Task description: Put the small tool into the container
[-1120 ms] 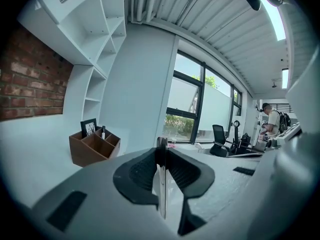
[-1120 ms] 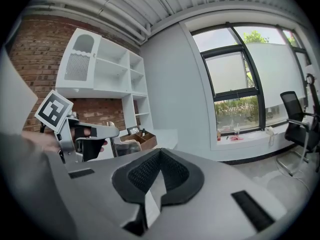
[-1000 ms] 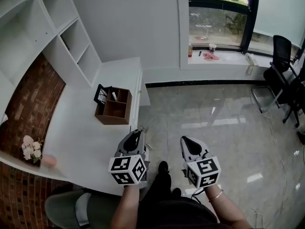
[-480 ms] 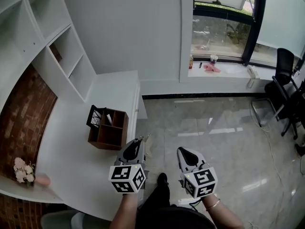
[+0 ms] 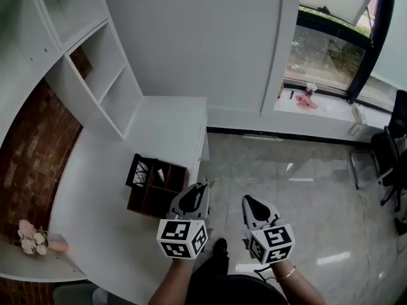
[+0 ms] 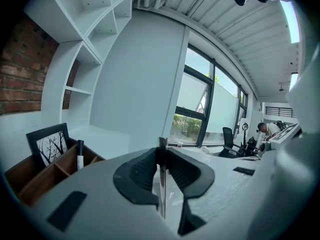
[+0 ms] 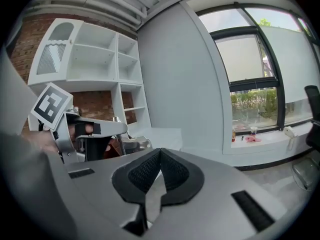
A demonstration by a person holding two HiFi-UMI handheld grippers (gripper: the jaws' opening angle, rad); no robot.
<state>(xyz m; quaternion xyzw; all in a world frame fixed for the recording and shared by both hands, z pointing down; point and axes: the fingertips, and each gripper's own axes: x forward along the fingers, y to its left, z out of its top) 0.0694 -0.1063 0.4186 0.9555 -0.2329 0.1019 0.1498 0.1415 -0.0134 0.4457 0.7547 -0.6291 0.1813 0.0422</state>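
Nearest, pinched edge-on between the pads of the left claw [image 6: 161, 151]: the small tool [image 6: 162, 189], a thin flat metal strip, tip poking out past the claw ends, just right of the container. Beside it, farther right of the container and off the desk edge, the right claw [image 7: 160, 151], pressed fully together on nothing. Looks light, stiff and slick, thin enough to twist or slide between the pads; probably best gripped across the flat faces, near mid-length, with firm pressure and the long edge in line with the claw. Just ahead and left, on the white desk [image 5: 108, 234], the container [image 5: 141, 203]: a brown wooden box split into open-topped compartments, within easy reach. Inside, toward its far side, a black-framed picture [image 6: 50, 144] and an upright marker [image 6: 80, 154]; apparently room to spare in the nearer compartments. Not yet in: tool above the desk edge, right of the container.
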